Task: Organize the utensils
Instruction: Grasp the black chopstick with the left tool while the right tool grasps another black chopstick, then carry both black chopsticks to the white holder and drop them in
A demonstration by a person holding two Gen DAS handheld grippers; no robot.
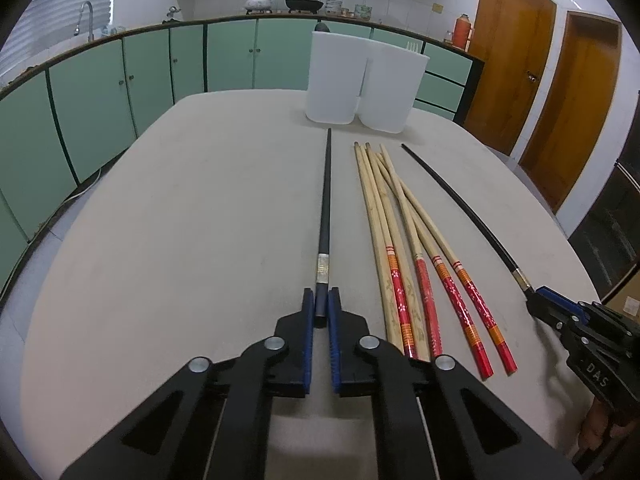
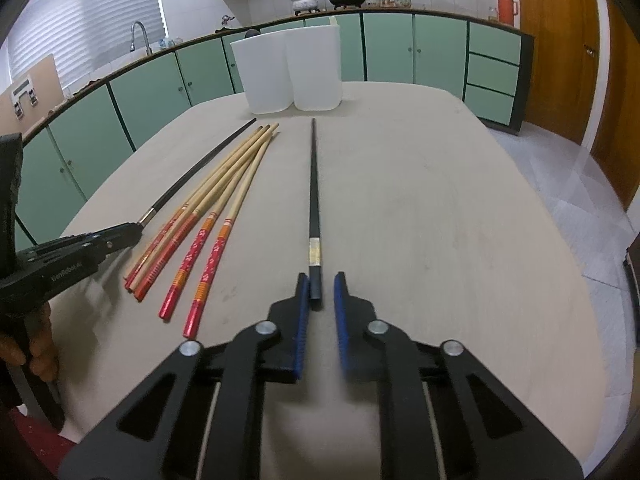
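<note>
The left gripper (image 1: 321,304) is clamped on the thick end of a black chopstick (image 1: 326,200), both blue pads pressed against it. The right gripper (image 2: 321,292) has the butt of the other black chopstick (image 2: 313,192) between its jaws; the left pad touches it, but a sliver of gap shows on the right side in its own view, while from the left camera its tip looks closed over the stick's end. Both black sticks lie flat on the beige table (image 1: 180,200), long axes running away from the holder, thin tips aimed at the two white containers (image 1: 364,80) near the far edge. Between them lies a loose fan of bamboo chopsticks (image 1: 404,240) with red patterned handles, tips pointing the same way, some crossing. The tabletop to the left of the left gripper's stick and to the right of the right one is bare.
</note>
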